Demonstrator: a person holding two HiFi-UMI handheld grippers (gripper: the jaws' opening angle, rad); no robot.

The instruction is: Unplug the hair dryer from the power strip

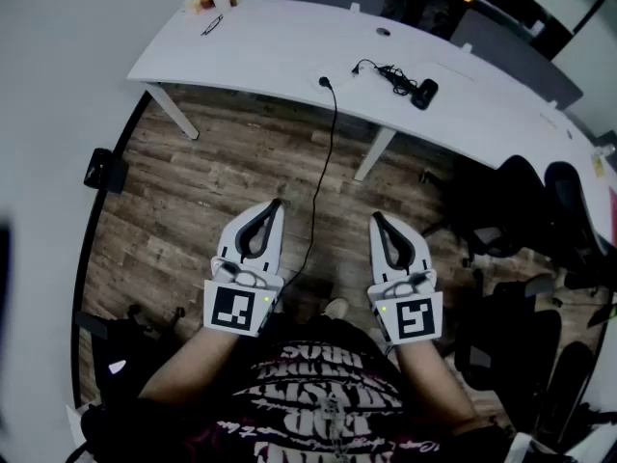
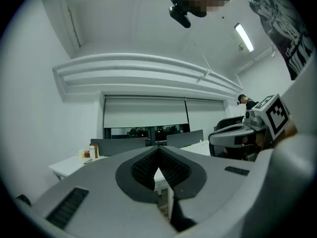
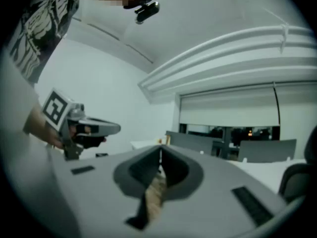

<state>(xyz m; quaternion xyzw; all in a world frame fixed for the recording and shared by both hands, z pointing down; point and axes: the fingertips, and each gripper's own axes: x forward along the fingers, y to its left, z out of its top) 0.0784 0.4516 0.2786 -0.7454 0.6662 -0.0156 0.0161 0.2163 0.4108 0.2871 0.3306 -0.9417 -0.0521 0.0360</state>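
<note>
White desk (image 1: pixel 280 51); shirt lettering (image 1: pixel 323 369) illegible

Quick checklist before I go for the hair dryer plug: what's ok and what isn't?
1. Left gripper empty: ok, jaws together on nothing.
2. Right gripper empty: ok, jaws together on nothing.
3. Jaws open for a grab: not ok, both are shut.
4. Hair dryer in sight: ok, the dark thing on the desk looks like it.
5. Power strip found: cannot tell; a cable drops from the desk to the floor and its lower end is hidden.
6. Grippers at the desk: not ok, both are held back near the body.
</note>
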